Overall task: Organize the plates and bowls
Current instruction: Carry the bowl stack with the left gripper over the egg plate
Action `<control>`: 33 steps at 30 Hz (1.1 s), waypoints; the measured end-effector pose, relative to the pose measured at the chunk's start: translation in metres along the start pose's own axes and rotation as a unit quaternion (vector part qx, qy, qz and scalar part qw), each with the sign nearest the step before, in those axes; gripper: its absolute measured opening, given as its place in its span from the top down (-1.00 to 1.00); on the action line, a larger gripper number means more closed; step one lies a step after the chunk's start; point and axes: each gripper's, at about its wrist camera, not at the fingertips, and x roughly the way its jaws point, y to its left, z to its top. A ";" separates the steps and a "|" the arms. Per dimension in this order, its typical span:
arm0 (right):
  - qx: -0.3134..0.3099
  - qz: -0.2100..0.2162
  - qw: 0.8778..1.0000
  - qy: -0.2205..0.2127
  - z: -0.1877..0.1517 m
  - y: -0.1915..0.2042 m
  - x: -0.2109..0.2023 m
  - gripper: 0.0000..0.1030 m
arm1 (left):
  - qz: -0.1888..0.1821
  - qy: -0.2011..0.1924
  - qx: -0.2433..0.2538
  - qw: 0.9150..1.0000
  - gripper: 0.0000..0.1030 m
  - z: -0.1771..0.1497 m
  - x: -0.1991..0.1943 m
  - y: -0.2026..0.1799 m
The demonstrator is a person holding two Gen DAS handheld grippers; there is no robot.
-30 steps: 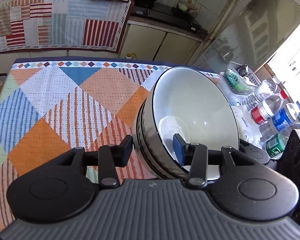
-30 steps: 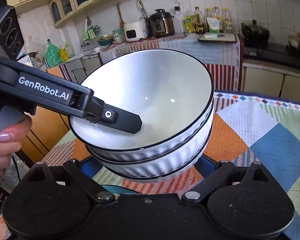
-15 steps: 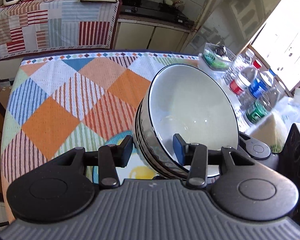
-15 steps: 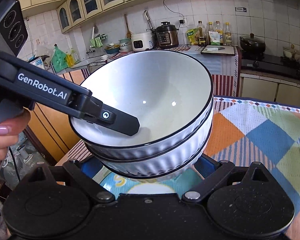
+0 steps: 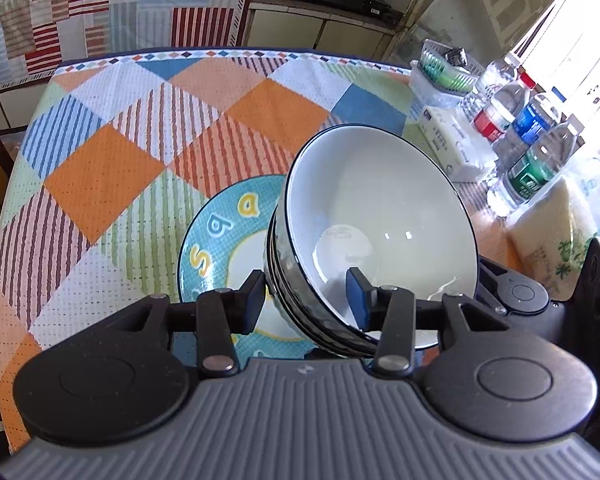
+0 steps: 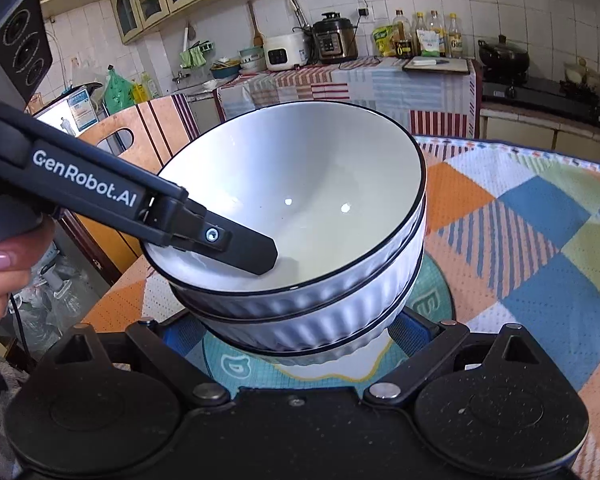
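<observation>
A stack of white ribbed bowls with black rims (image 5: 380, 216) is held tilted above a teal plate with yellow letters (image 5: 220, 232). My left gripper (image 5: 306, 300) is shut on the stack's rim, one finger inside the top bowl, one outside. In the right wrist view the stack (image 6: 300, 208) hangs over the plate (image 6: 432, 300). My right gripper (image 6: 292, 332) has its fingers on both sides of the stack's base; the fingertips are hidden, so contact is unclear. The left gripper's finger (image 6: 236, 248) reaches into the top bowl.
The table carries a patchwork cloth (image 5: 140, 128). Several water bottles (image 5: 532, 148), a tissue pack (image 5: 452, 144), a basket (image 5: 444, 68) and a bag (image 5: 556, 240) stand along its right side. A wooden chair (image 6: 140, 136) stands at the left edge.
The stack of bowls has been carried back toward the near side of the table and lowered; the teal plate has come into view beneath it. The left gripper's grip is unchanged.
</observation>
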 end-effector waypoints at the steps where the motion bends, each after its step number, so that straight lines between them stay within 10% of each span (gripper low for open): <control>1: -0.002 -0.002 1.000 0.003 -0.002 0.000 0.003 -0.91 | 0.000 0.004 -0.002 1.000 0.18 -0.002 0.003 0.002; 33: -0.022 -0.020 0.999 0.041 -0.016 0.002 0.029 -0.91 | 0.034 0.017 -0.010 0.999 0.19 -0.009 0.034 0.008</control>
